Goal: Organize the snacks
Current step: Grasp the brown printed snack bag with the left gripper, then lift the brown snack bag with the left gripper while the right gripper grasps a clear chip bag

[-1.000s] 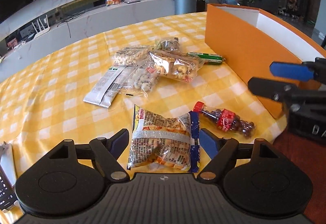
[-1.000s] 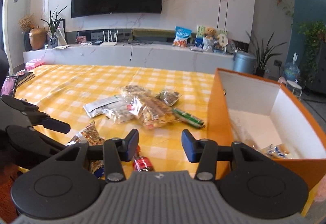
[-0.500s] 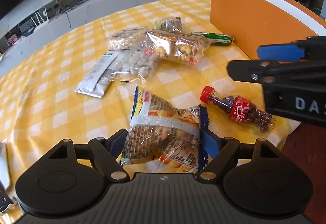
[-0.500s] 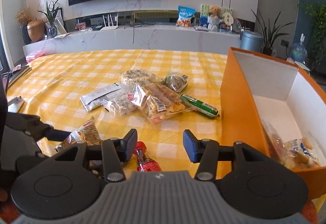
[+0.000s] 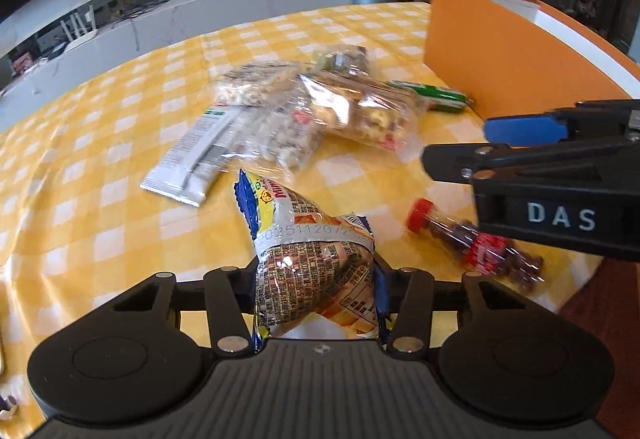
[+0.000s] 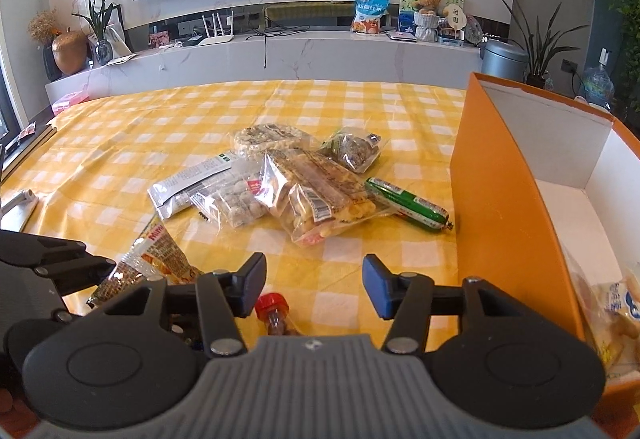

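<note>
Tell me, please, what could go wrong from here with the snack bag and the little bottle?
The left gripper is closing on the puffy snack bag; the bag could crush or slip out. The right gripper, jaws opening, hangs over the bottle, which lies near the table edge; a nudge could roll it off.

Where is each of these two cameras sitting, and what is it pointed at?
Left wrist: on the left gripper, looking down its fingers closing on a printed snack bag; right gripper crosses at right.
Right wrist: on the right gripper, above a red-capped bottle, fingers opening.
Shared: snack pile, orange box.
</note>
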### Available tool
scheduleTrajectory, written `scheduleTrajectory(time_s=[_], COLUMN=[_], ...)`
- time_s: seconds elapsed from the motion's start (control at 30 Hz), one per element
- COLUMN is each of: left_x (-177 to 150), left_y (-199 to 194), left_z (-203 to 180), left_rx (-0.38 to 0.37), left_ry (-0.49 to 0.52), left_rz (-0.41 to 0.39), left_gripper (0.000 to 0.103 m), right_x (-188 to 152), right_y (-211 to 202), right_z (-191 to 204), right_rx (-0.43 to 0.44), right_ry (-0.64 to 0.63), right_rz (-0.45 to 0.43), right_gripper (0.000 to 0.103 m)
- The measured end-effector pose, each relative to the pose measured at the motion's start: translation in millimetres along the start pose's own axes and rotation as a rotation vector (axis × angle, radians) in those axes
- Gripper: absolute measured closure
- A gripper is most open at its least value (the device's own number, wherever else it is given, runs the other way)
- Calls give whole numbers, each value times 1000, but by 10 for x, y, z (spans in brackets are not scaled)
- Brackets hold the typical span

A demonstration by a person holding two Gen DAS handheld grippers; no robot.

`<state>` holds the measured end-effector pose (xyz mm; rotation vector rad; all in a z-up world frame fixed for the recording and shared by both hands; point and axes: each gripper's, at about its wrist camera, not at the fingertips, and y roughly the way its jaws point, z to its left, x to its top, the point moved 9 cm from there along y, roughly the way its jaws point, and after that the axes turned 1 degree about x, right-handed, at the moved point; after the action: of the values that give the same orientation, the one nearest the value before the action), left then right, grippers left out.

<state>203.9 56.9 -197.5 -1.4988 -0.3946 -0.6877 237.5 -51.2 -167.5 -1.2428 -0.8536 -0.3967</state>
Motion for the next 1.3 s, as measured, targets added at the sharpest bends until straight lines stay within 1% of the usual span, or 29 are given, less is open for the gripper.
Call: scheduleTrajectory(time_s=[0.13,0.23,0.37,0.43,0.53,0.67,0.83,1.07,1.1,1.17,1.3], left_x=[122,229,346,386,420,450,511,514,514,514,509], left_y=[-68,-110,-77,-47,9,67,119,183,190,201,199], left_z=[158,267,363,401,465,564,636,649,653,652,666], left_rx=[15,33,55,71,78,98,87,70,67,65,57], left_ry=[-40,-46,-41,-43,-62,-65,-82,-88,-90,-92,-97], left_rz=[-32,-48,-60,-63,-57,-59,-67,-64,-63,-61,-59], left_gripper=[48,48,48,48,48,48,48,48,48,48,48], right_x=[89,174,269,306,361,362,325,350,352,348,298], right_y=[57,124,273,353,475,642,785,913,925,960,988], right_z=[0,38,106,145,187,253,307,308,308,315,307], right_rx=[9,13,-2,-21,-51,-53,-72,-89,-89,-87,-92], right_ry=[-35,-98,-201,-250,-312,-372,-431,-441,-440,-437,-440], right_rz=[-8,-2,36,54,68,97,114,122,122,129,136], right_gripper=[42,36,28,27,20,20,20,21,22,26,28])
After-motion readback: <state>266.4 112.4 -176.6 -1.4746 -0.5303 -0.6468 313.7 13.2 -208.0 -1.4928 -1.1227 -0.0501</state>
